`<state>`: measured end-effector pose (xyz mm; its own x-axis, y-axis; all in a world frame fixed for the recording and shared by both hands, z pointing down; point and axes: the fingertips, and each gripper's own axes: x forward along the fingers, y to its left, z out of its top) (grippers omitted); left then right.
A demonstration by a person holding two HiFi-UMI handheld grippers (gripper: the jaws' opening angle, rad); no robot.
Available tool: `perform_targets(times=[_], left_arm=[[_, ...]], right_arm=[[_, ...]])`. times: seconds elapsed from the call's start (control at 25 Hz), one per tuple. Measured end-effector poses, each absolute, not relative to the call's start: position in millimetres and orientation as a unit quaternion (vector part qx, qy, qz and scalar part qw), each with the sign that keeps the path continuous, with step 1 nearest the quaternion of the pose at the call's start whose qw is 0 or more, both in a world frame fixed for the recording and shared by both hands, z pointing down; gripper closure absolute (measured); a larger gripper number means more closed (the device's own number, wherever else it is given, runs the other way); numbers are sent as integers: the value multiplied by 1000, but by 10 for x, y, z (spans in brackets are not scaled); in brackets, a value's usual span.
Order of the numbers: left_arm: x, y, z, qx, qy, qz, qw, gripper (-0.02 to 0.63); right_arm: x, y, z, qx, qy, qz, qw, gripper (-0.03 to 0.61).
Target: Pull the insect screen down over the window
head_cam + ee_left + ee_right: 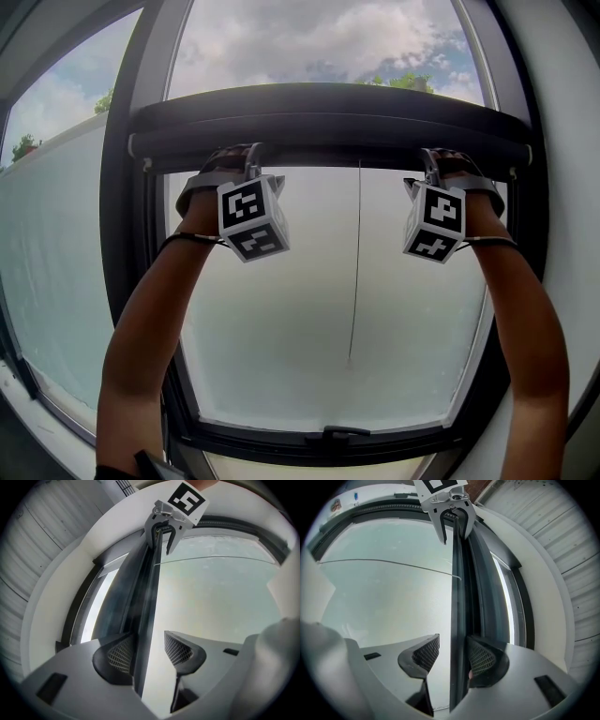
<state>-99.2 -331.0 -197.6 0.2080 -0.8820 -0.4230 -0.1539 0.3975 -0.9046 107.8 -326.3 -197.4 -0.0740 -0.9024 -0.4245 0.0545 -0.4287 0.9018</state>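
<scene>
Insect screen's black horizontal pull bar [328, 122]: passes between parted, unclamped jaws of left gripper [150, 649] and right gripper [454, 654] alike.

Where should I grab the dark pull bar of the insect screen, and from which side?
Take the pull bar by its thin lower lip, near each end, coming from below on the room side. It runs level, and that lip sits inside both the open left gripper and right gripper.
</scene>
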Motion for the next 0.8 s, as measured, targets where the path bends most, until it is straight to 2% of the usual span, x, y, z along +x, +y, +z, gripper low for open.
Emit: perform_targets(times=[0.2, 0.4, 0.8], left_arm=[[-985, -3306, -1956, -480, 555, -293, 613, 431], [-983, -3299, -1963, -483, 558, -288, 611, 431], [-987, -3276, -1949, -520, 547, -290, 588, 431]], right_arm=[[1085, -3269, -1948, 559, -373, -627, 394, 416], [1080, -3285, -1911, 562, -373, -624, 395, 376], [1074, -3275, -1887, 559, -379, -614, 409, 374]])
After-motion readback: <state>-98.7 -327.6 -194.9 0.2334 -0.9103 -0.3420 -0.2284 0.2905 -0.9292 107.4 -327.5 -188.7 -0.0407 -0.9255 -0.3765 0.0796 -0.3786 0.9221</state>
